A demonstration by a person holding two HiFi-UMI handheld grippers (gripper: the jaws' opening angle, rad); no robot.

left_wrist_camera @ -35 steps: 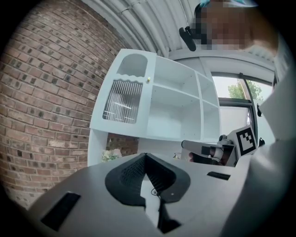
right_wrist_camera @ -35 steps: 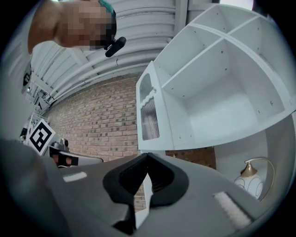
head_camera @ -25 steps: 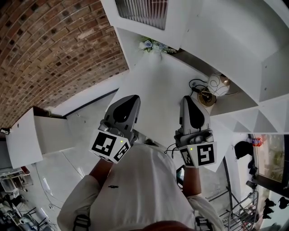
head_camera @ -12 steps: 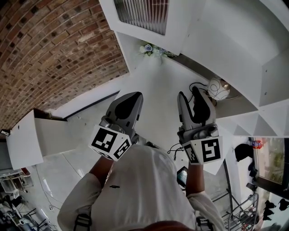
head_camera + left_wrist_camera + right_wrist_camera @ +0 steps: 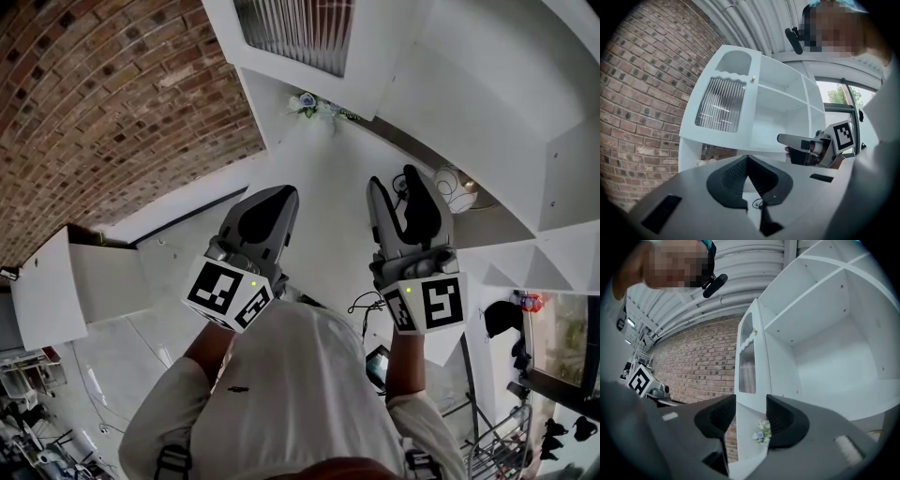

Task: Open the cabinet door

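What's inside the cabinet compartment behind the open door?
Only bare white walls show inside the compartment; no item is visible. The right hand-held gripper, jaws just opening with nothing between them, covers the lower edge.

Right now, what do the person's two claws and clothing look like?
Both the left claw and right claw are grey shells with black ribbed pads, each carrying a cube of black-and-white square markers and a small green light. The person wears a white top.
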